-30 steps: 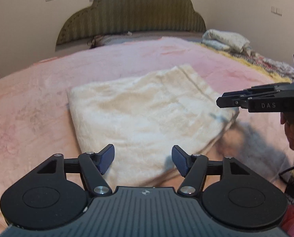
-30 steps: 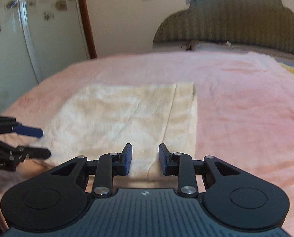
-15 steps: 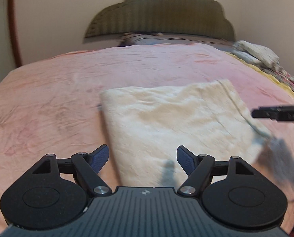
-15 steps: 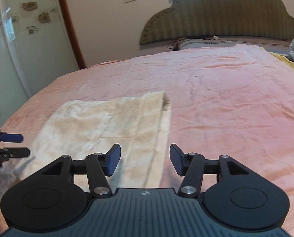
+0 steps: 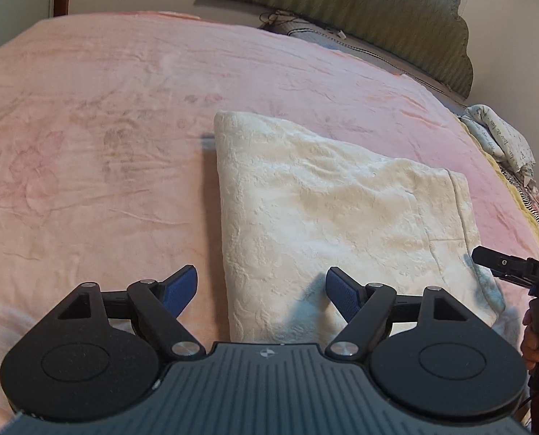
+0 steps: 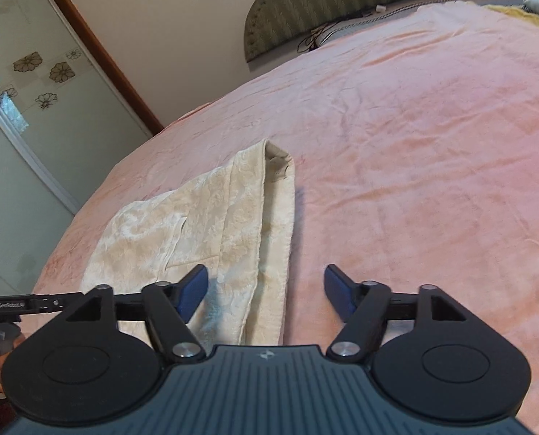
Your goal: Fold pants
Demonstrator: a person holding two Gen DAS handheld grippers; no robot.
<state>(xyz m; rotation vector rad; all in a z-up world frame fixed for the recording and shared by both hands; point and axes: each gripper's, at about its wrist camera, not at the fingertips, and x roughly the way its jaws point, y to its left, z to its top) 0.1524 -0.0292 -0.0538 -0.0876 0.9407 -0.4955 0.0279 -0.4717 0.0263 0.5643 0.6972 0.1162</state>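
The cream pants [image 5: 334, 217] lie folded into a flat rectangle on the pink bed [image 5: 106, 127], nearer its near edge. The left gripper [image 5: 261, 291] hovers over the fold's near left corner, jaws spread wide with nothing gripped. The right gripper [image 6: 265, 290] stands over the near right edge, its jaws opening, no cloth pinched. A green headboard [image 5: 378, 11] stands at the far end.

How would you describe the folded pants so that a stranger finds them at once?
Look at the big bed under the pink blanket, in front of the dark green headboard. Near its front edge lies one flat, folded cream rectangle: the pants. Unlike the crumpled white bedding at the side, they are neatly squared.
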